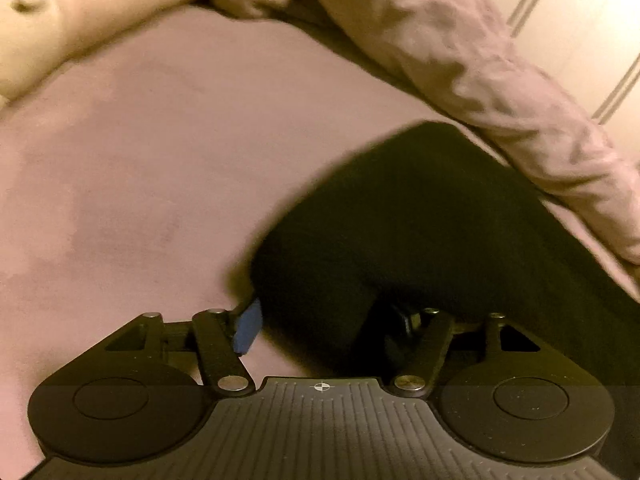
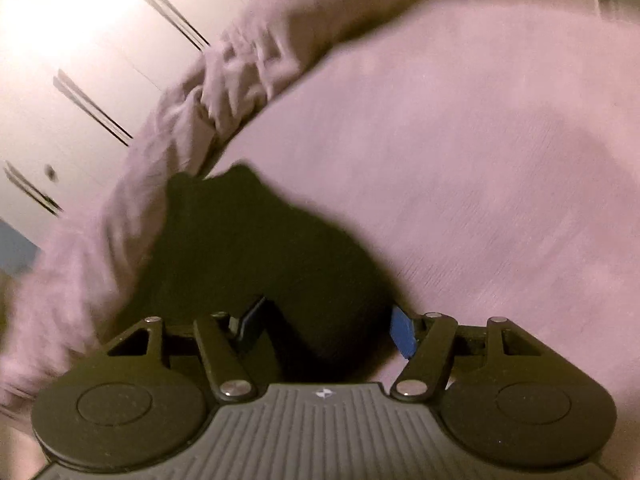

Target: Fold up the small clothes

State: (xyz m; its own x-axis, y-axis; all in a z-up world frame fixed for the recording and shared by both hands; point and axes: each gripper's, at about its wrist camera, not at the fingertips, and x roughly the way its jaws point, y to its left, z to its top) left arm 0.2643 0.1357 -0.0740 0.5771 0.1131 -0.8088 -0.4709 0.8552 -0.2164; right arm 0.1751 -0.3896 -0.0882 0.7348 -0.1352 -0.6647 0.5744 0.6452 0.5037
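Observation:
A small dark garment (image 1: 420,232) lies on the pink bed sheet (image 1: 160,160), its near part bunched between the fingers of my left gripper (image 1: 324,328). The left gripper's blue pad (image 1: 248,328) shows at the cloth's left edge; the other finger is hidden under the cloth. In the right wrist view the same dark garment (image 2: 256,248) fills the space between the fingers of my right gripper (image 2: 324,332), with a blue pad (image 2: 402,334) at its right edge. Both grippers stand wide apart with cloth between them; the grip itself is hidden.
A crumpled pink duvet (image 1: 500,88) runs along the far side of the garment and also shows in the right wrist view (image 2: 180,120). A cream pillow (image 1: 60,20) lies at the far left. White wardrobe doors (image 2: 80,60) stand behind the bed.

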